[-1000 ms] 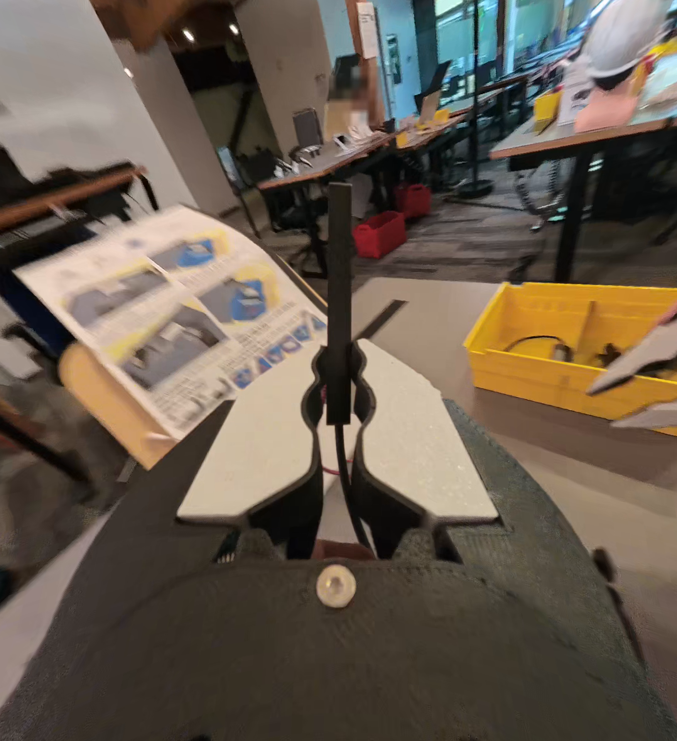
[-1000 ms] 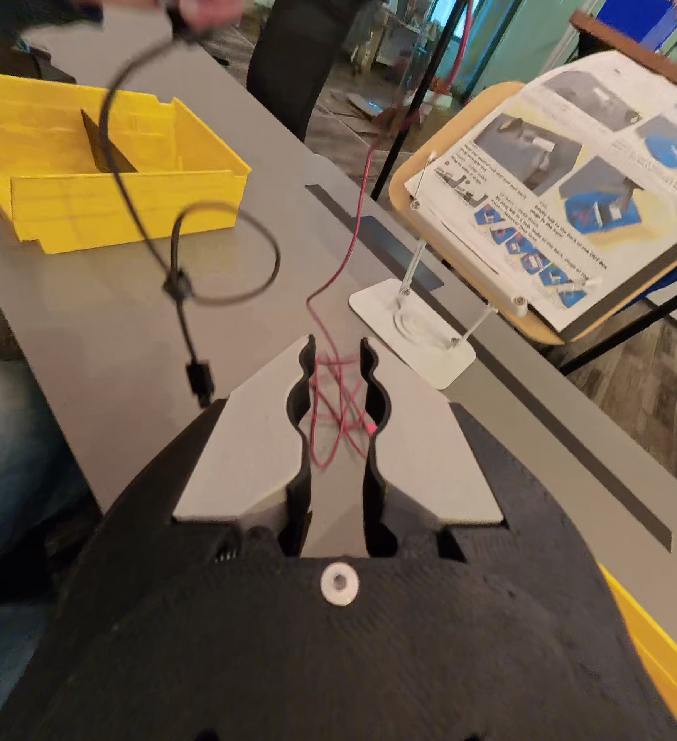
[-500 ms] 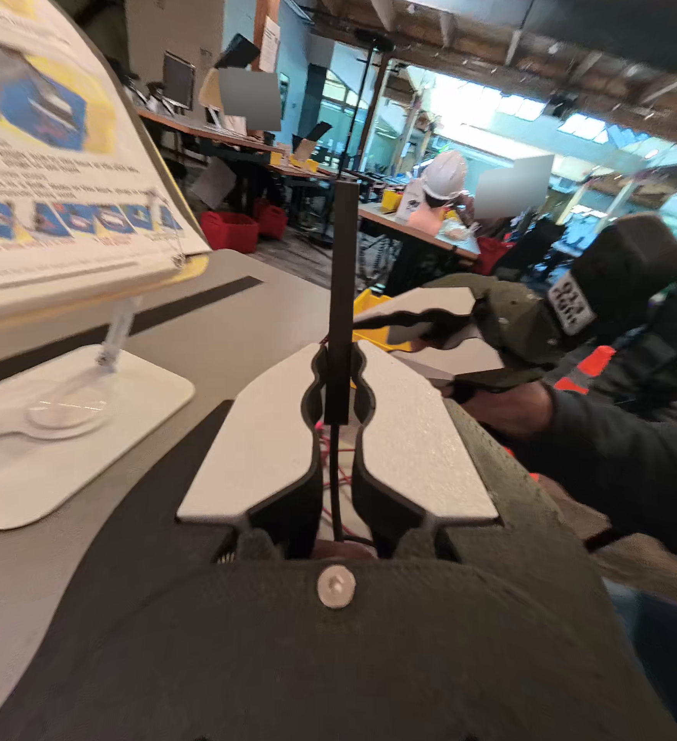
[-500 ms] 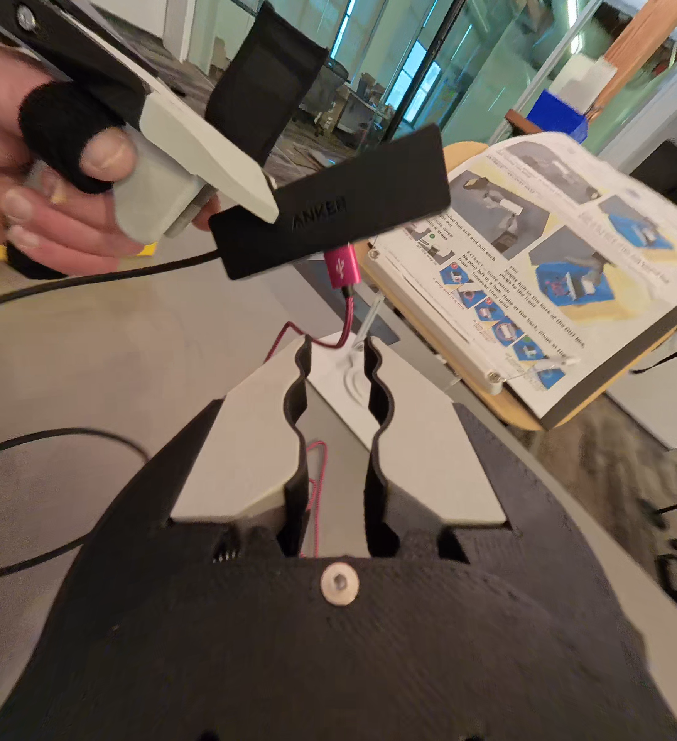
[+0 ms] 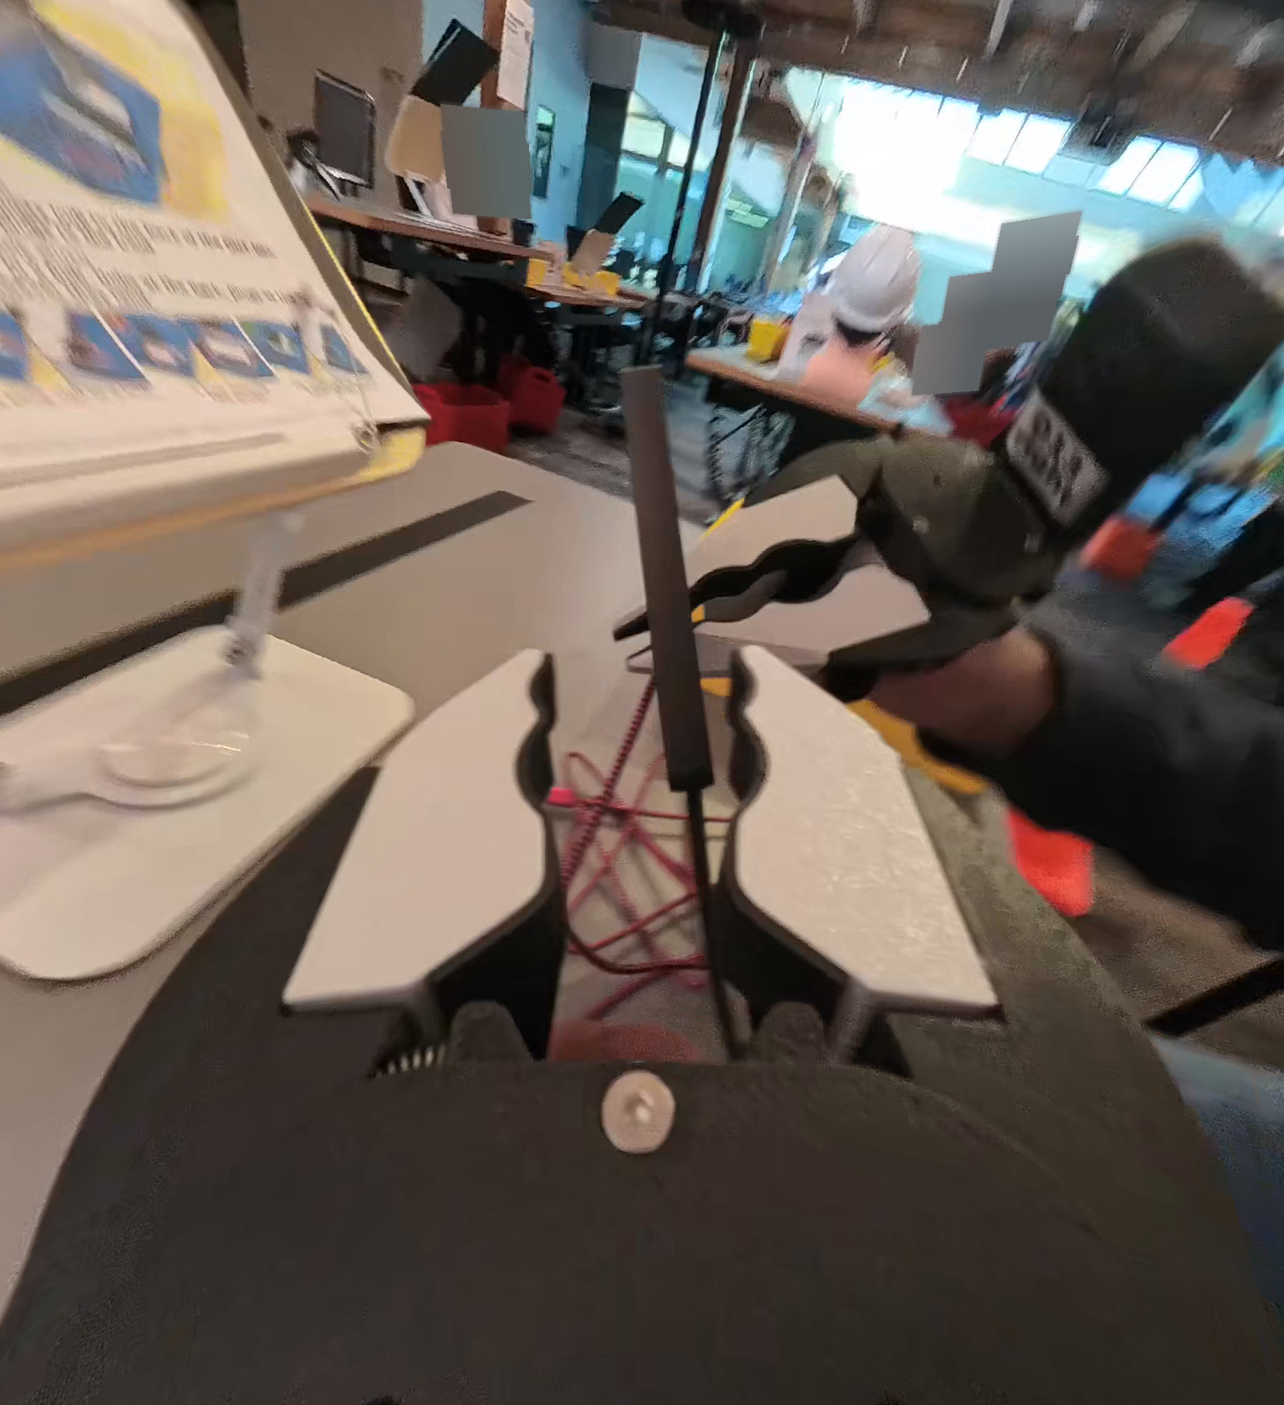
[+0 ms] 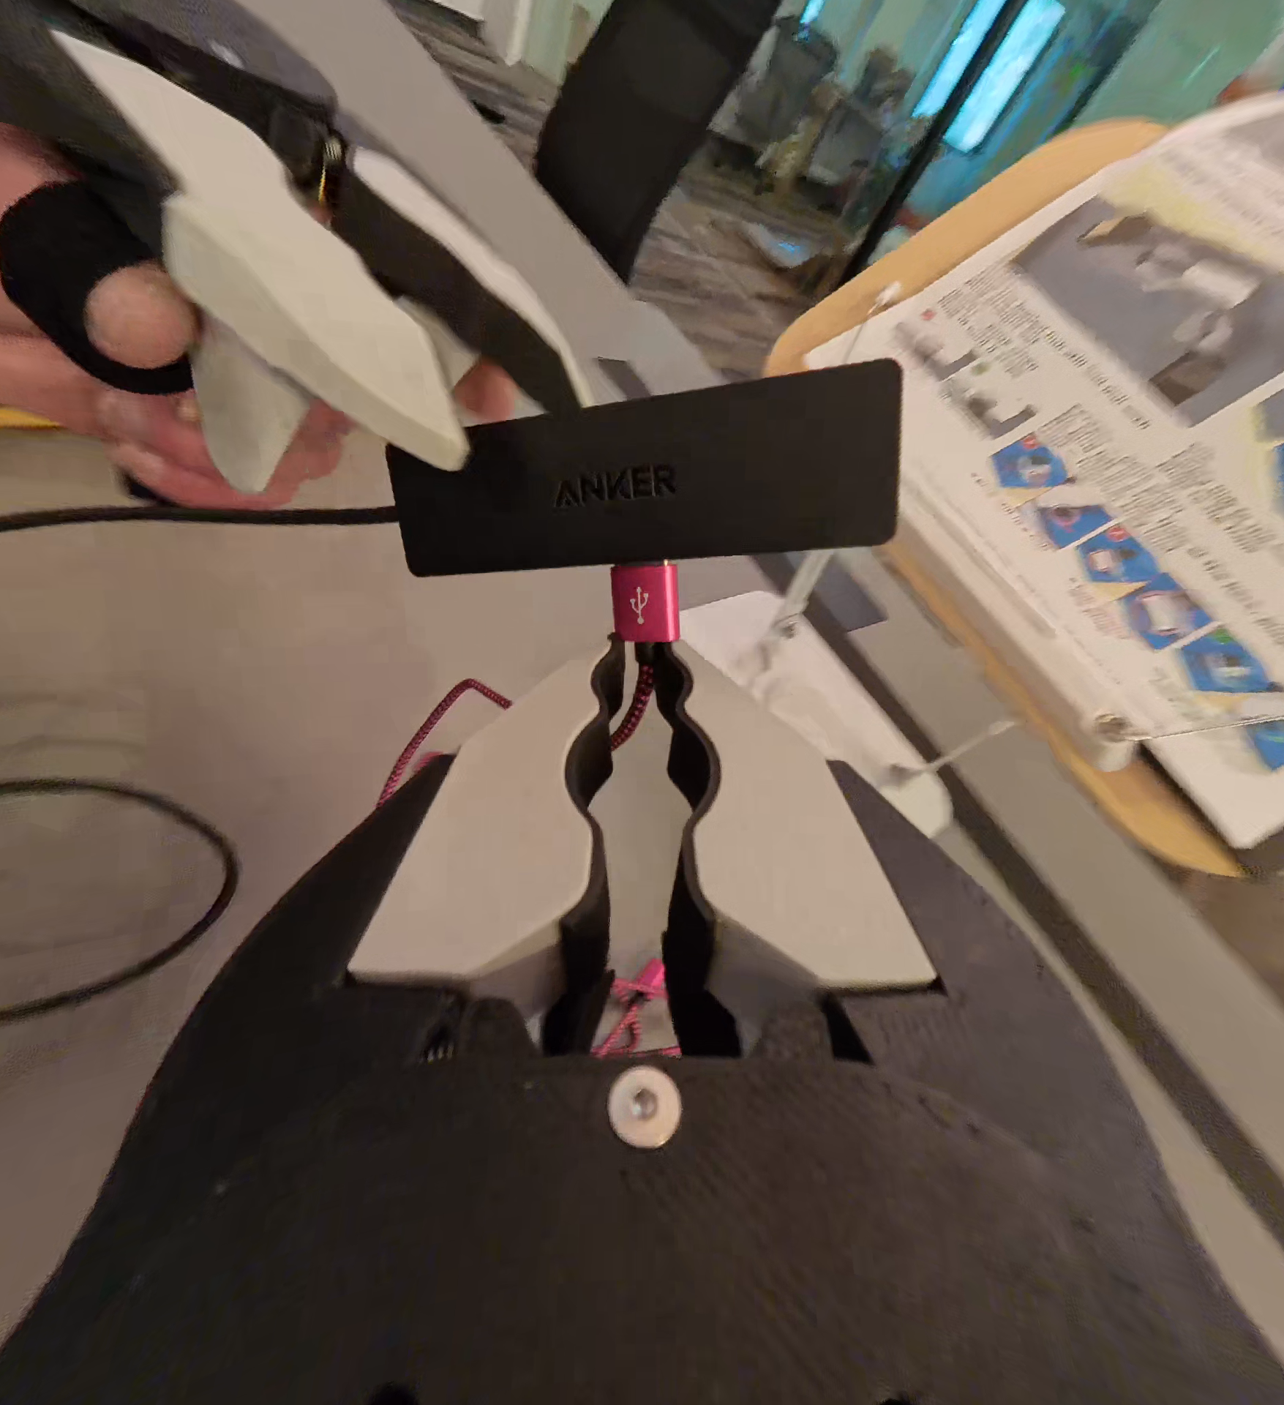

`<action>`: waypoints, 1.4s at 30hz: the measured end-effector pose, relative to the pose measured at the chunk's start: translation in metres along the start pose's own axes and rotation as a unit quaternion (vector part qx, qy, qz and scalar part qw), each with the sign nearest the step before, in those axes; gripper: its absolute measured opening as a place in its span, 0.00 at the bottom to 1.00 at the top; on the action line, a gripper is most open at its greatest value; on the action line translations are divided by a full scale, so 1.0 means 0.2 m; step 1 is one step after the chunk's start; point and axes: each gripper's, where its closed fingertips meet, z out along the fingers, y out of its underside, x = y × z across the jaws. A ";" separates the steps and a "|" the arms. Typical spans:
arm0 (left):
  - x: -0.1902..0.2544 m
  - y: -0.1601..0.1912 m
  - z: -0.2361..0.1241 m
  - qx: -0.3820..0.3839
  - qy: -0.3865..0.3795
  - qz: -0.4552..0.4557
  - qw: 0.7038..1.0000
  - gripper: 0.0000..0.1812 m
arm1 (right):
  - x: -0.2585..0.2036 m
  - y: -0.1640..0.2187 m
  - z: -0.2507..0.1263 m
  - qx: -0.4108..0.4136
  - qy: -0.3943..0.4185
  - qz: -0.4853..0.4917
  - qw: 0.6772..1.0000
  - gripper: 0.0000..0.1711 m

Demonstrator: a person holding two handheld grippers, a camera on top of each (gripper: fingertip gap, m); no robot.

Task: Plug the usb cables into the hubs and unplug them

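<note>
Left gripper [image 5: 638, 669] jaws spread apart, black hub [image 5: 665, 578] standing edge-on between them — seems untouched by either. Right gripper [image 6: 638, 654] jaws nearly together, tips pinching the pink cable [image 6: 642, 696] just behind its pink plug [image 6: 644, 604], seated in the hub's lower edge. Above the grey desk [image 6: 91, 646].

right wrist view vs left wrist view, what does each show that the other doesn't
Right wrist view only: the USB hub's broad face with the magenta USB plug seated in its lower edge, and the right gripper pinching the red braided cable just below that plug.
Left wrist view only: the USB hub edge-on, a thin bar inside the left gripper's open jaws; red bins and a white hard hat behind.
Both: USB hub, both grippers, red braided cable, the instruction sheet on its stand.
</note>
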 end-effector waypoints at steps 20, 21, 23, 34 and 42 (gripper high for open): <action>-0.12 0.28 0.08 -0.366 -0.024 0.530 0.764 0.81 | -0.15 0.20 0.08 -0.141 -0.287 0.107 0.942 0.01; -0.13 0.29 0.08 -0.374 -0.027 0.532 0.760 0.81 | -0.16 0.20 0.08 -0.145 -0.296 0.108 0.938 0.01; -0.15 0.34 0.09 -0.395 -0.020 0.520 0.757 0.80 | -0.18 0.21 0.09 -0.161 -0.302 0.106 0.934 0.01; -0.22 0.48 0.12 -0.422 0.004 0.536 0.731 0.78 | -0.28 0.26 0.08 -0.211 -0.376 0.114 0.895 0.01; -0.21 0.52 0.11 -0.446 0.031 0.523 0.726 0.74 | -0.31 0.29 0.09 -0.237 -0.392 0.089 0.884 0.01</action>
